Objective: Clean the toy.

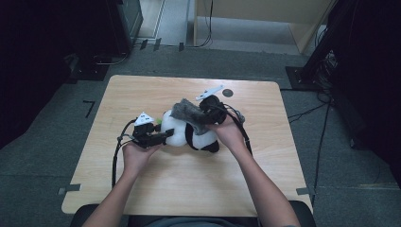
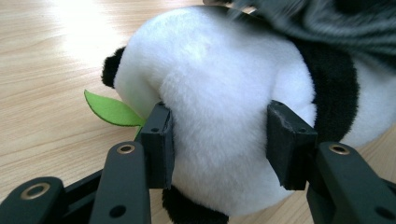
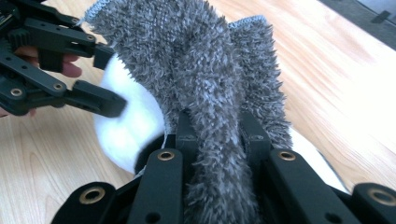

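Observation:
A black and white plush panda (image 1: pixel 194 135) lies on the wooden table (image 1: pixel 189 184) near its middle. My left gripper (image 1: pixel 165 136) is shut on the panda's white head (image 2: pixel 219 107), with its pads sunk into the fur on both sides. A green felt leaf (image 2: pixel 111 110) sticks out beside the head. My right gripper (image 1: pixel 204 117) is shut on a grey shaggy cloth (image 3: pixel 205 84) and holds it over the panda's back (image 1: pixel 187 111). The right gripper view has the left gripper (image 3: pixel 107 79) clamped on the white head (image 3: pixel 126 130), behind the cloth.
A small dark round disc (image 1: pixel 228 92) lies on the table behind the panda. Cables (image 1: pixel 115 156) trail from both grippers over the tabletop. Dark stands and equipment (image 1: pixel 326 47) line the floor around the table.

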### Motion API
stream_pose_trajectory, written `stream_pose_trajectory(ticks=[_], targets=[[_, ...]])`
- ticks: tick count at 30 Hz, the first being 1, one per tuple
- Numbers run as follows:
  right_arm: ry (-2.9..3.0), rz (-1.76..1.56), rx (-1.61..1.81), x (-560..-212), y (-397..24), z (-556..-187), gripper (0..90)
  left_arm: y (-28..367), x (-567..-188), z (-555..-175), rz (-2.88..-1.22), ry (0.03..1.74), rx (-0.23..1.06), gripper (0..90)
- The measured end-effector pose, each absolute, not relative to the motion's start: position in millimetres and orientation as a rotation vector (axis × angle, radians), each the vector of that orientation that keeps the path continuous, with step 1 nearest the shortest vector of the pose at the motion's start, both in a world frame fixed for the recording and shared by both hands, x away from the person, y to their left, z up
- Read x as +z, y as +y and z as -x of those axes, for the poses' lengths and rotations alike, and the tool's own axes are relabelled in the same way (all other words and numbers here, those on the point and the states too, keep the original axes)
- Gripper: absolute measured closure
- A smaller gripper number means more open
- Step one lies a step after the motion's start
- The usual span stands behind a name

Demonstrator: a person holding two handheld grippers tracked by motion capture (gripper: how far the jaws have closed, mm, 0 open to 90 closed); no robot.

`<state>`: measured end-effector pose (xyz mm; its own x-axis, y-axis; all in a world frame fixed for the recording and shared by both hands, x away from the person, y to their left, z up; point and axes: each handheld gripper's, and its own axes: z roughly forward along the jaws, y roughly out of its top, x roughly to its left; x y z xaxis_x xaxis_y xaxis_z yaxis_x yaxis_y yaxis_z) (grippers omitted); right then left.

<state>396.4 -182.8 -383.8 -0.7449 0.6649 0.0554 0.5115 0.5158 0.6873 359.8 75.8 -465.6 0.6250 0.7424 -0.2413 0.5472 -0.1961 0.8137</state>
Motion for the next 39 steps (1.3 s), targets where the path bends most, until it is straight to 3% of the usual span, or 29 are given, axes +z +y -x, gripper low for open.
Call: stream_pose_trajectory(ticks=[11,22,29,39], targets=[[2.446,-1.113,1.066,-379.2,-235.5,-390.3,75.3,76.6,-466.2,-360.0,-1.870,1.024,0.246,49.0],[2.403,-1.202,1.076,-386.2,-261.9,-388.5,75.6,77.9,-467.7,-360.4,-1.865,1.025,0.242,48.7],[2.406,-1.115,1.154,-366.7,-243.7,-384.1,76.0,78.4,-467.7,-359.6,-1.858,1.021,0.246,47.8],[2.508,-0.971,1.145,-359.5,-166.0,-397.9,75.8,78.2,-465.9,-357.9,-1.844,1.018,0.241,48.0]])
